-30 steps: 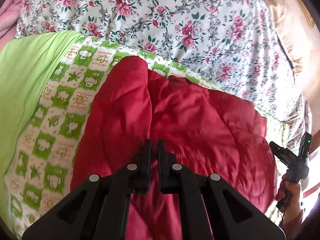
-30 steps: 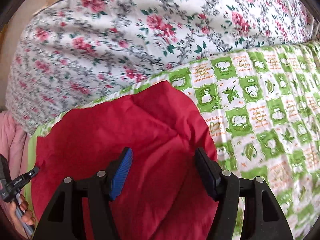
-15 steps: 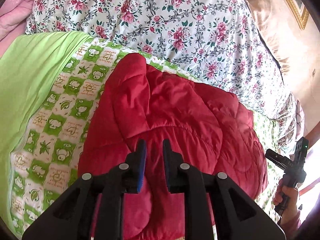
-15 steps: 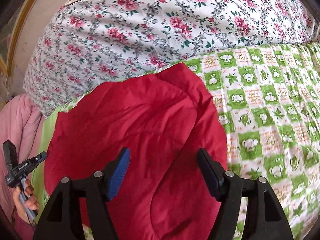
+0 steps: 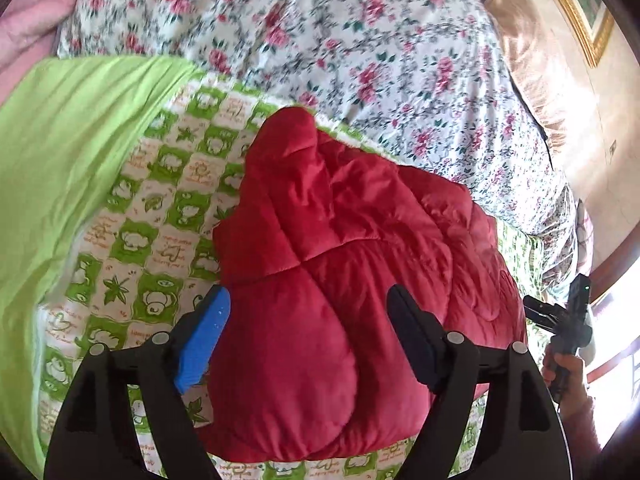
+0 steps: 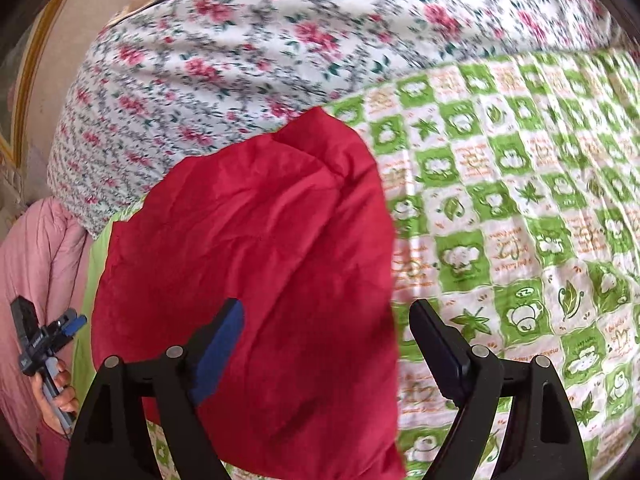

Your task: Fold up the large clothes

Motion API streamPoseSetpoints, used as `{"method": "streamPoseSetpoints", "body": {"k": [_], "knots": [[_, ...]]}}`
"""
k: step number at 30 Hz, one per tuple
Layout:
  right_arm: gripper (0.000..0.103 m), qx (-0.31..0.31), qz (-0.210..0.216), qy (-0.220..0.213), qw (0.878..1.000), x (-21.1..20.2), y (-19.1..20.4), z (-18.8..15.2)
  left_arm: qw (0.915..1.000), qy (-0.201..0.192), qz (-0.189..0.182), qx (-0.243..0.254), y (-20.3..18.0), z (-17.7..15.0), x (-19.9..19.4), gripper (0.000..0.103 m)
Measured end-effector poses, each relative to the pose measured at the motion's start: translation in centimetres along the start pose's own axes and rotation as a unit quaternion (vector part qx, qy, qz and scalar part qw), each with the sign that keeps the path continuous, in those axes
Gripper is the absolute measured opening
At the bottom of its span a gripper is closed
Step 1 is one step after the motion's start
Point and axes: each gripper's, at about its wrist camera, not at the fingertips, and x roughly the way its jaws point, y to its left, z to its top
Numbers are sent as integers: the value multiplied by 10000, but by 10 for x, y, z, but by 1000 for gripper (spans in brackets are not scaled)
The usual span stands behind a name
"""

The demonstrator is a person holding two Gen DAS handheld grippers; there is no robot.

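Left claw [image 5: 306, 334] jaws just opened wide, letting go of the red quilted jacket [image 5: 344, 280] — right claw [image 6: 326, 354] also widened, empty. Jacket lies bunched ahead of both claws on the checked bedspread [image 6: 520, 208] — fold apparently laid down.

the left gripper [image 5: 308, 336] hangs over a folded red quilted jacket [image 5: 360, 248], its jaws just opened wide, pads clear of the fabric. the jacket lies on a green checked blanket [image 5: 160, 208]; a floral quilt [image 5: 340, 40] lies beyond.

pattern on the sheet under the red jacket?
Green-and-white checks with cartoon animals and leaves on the sheet; clearest in the right wrist view.
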Motion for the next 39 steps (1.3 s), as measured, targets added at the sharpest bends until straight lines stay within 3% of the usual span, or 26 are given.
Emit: {"method": "streamPoseSetpoints", "body": {"k": [6,16,23,25,28,33,39], "knots": [[87,197,182,282,9992,21,-17,10,9989,317,-55,-353,27,1,32,81],[99,414,701,637,9946,55,-31,28,9906,712,-921,-714,36,5,68,82],[100,505,1362,1057,9837,82,-26,27,9899,807,-1019,-567,28,5,78,83],[100,470,1468,1147,9814,87,-21,26,9906,801,-1014,-448,23,4,79,75],[89,435,1714,1331,9752,94,-11,23,9918,736,-988,-335,19,4,78,62],[51,439,1762,1254,9753,84,2,19,9935,526,-982,-222,11,2,61,42],[40,231,1699,1138,9786,53,25,9,9928,240,-1169,-107,-2,-3,21,31]]}}
